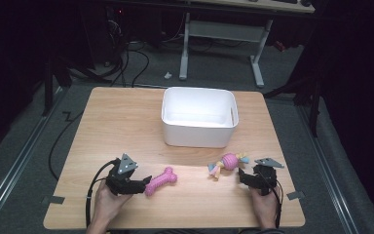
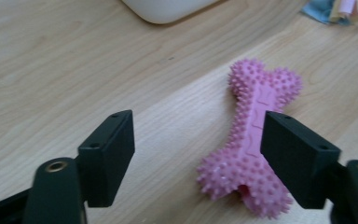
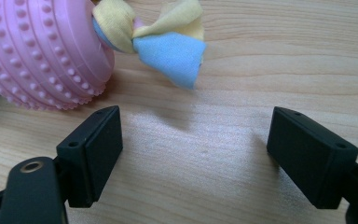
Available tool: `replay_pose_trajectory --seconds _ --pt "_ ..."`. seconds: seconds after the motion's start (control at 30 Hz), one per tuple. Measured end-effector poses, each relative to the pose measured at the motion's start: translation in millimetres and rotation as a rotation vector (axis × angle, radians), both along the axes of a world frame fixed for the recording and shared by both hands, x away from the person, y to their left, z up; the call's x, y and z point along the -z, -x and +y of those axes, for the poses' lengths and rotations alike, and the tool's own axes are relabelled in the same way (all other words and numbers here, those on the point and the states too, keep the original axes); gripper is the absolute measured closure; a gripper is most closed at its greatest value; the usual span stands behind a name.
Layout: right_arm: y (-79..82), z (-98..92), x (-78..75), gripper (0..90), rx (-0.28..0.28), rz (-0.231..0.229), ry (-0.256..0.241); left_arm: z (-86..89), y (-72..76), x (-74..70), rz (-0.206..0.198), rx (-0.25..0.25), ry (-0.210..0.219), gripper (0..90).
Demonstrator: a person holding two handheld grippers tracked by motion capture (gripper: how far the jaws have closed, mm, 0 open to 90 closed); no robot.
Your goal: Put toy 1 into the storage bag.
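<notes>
While the left gripper [image 1: 143,184] sits low at the near left of the table [image 1: 112,122], its jaws stand wide apart, and the pink bone [image 1: 161,181] lies right at their tips. The high view has the bone flat on the wood, its long axis running on a slant: the near knobbed end points back toward the left gripper, the far end points away and to the right, roughly toward the white bin [image 1: 199,117]. In the left gripper view the bone [image 2: 249,140] runs from bottom centre up and slightly right, its near end partly inside the open gap and close against one jaw; whether they touch cannot be told. Nothing is clamped.

Over on the right, the right gripper [image 1: 243,176] is held low with its jaws also spread, bare wood between them. The pink ball [image 1: 230,161] with cloth tails lies just ahead and a little left of it, near the bin's front wall. In the right gripper view the ball [image 3: 37,51] sits upper left, its yellow and blue tail [image 3: 168,46] trailing right, outside the jaws.
</notes>
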State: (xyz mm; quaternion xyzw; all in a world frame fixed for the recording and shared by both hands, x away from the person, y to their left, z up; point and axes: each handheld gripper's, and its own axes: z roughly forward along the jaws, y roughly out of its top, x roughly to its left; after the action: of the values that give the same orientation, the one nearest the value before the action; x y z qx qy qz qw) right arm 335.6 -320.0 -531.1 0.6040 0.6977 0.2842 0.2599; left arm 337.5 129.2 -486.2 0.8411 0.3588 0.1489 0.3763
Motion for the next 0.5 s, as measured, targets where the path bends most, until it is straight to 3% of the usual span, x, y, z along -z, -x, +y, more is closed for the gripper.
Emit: replay_pose_trajectory --seconds 0.5 --pt "0.1 -0.1 0.0 18.4 -0.003 -0.002 -0.001 -24.5 -0.3 6.0 0.014 0.078 -0.049 29.7"
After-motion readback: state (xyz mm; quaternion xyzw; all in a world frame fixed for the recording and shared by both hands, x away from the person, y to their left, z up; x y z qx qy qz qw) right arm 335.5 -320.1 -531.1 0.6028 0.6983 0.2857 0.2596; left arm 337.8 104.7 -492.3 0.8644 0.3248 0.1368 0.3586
